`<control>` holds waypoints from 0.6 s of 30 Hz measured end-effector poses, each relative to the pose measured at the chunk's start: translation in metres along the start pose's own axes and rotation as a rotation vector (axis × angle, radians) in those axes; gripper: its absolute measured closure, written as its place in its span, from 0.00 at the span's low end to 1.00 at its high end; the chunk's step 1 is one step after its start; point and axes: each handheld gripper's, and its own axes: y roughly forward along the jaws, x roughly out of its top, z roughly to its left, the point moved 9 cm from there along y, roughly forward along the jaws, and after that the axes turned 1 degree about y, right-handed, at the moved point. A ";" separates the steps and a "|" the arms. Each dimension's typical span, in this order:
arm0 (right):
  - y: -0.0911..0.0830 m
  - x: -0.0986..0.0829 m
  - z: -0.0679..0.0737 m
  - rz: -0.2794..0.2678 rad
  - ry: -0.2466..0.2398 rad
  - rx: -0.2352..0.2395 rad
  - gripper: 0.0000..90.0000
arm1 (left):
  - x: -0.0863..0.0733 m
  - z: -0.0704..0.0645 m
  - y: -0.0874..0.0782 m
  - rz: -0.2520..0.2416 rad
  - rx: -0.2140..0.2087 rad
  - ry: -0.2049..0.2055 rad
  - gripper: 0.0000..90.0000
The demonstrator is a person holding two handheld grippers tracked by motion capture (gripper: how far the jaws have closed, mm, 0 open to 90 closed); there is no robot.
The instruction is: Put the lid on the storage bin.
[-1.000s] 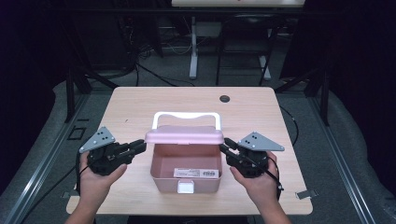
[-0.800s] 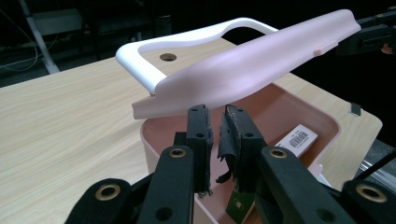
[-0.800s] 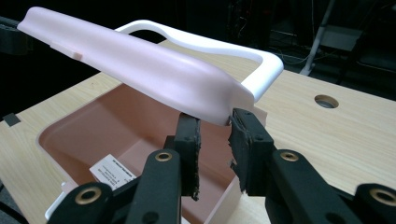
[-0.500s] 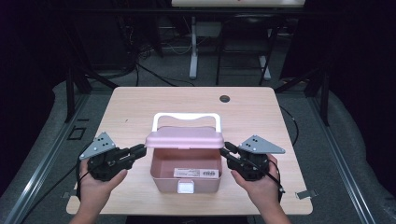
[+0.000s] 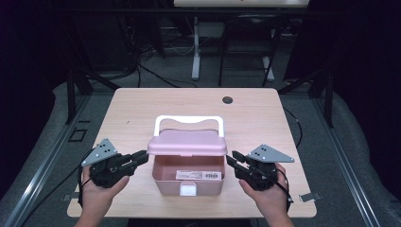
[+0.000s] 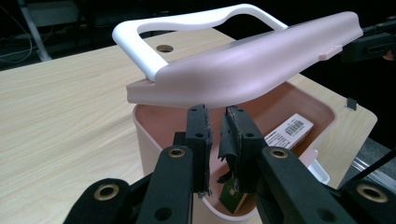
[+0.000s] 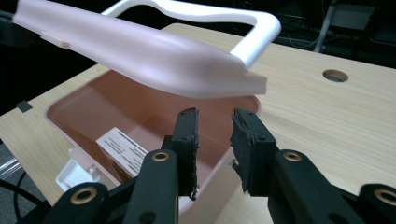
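the pink box [image 5: 188, 176] sits at the table's [image 5: 142, 109] near edge, lid [image 5: 187, 142] half raised. left gripper [image 5: 140, 156] and right gripper [image 5: 232, 158] flank the box, each with jaws slightly parted and holding nothing.

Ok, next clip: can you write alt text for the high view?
A pink plastic storage box sits on a light wooden table, its pink lid with white handle half raised. A person's hands point the left gripper and right gripper at its sides.

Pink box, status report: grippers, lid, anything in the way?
Left gripper and right gripper open, empty, flanking the pink box. Lid half raised, white handle behind. Labelled packet inside. Nothing blocking.
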 end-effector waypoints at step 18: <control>0.013 -0.022 -0.028 0.023 0.053 -0.065 0.76 | -0.015 -0.003 0.002 0.010 -0.001 -0.008 0.89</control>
